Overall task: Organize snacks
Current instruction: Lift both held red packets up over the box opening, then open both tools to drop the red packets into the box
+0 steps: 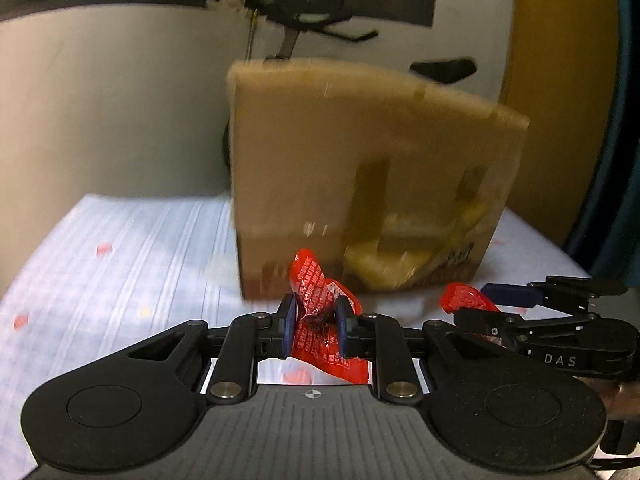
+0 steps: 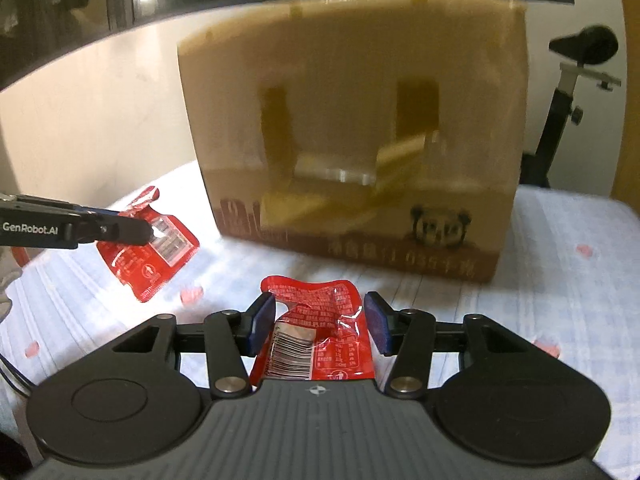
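Note:
My left gripper is shut on a crumpled red snack packet, pinched tight between its blue pads and held above the cloth. In the right wrist view that same gripper comes in from the left with its red packet hanging off the table. My right gripper is shut on a second red packet with a barcode, squeezed across its width. The right gripper also shows at the right of the left wrist view with its packet. A tall cardboard box stands just ahead of both.
The table is covered by a pale blue striped cloth with small red spots. A beige wall rises behind on the left. A black stand with a padded top stands behind the box at the right.

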A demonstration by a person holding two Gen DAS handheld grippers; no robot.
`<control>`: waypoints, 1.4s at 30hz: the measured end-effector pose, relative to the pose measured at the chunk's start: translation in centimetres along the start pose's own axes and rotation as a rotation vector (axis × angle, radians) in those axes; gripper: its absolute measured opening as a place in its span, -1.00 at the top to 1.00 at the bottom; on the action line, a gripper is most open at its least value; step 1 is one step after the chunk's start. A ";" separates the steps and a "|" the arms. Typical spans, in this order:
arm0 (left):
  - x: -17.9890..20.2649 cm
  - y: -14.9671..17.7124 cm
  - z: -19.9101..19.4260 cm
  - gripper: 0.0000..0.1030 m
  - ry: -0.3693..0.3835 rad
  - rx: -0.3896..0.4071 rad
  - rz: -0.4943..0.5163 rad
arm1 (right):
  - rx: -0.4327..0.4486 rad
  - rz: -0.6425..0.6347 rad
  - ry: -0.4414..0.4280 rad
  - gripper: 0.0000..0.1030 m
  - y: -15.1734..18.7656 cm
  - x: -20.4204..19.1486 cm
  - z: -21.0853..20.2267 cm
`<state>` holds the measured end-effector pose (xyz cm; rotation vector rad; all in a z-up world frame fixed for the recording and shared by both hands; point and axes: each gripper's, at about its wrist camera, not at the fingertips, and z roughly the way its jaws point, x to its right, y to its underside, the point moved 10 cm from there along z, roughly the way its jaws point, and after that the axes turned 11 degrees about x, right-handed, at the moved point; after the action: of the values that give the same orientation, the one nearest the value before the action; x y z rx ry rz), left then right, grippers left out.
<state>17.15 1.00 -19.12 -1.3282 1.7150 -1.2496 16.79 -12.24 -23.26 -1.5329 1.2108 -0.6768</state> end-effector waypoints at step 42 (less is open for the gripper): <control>-0.9 -22.1 12.2 -0.25 -0.076 0.153 0.043 | 0.152 0.107 0.145 -0.61 -24.7 9.4 9.2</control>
<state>36.14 -2.72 -2.84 -1.2271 1.5551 -1.2630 36.71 -18.34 -4.58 -1.3027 1.3085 -0.8005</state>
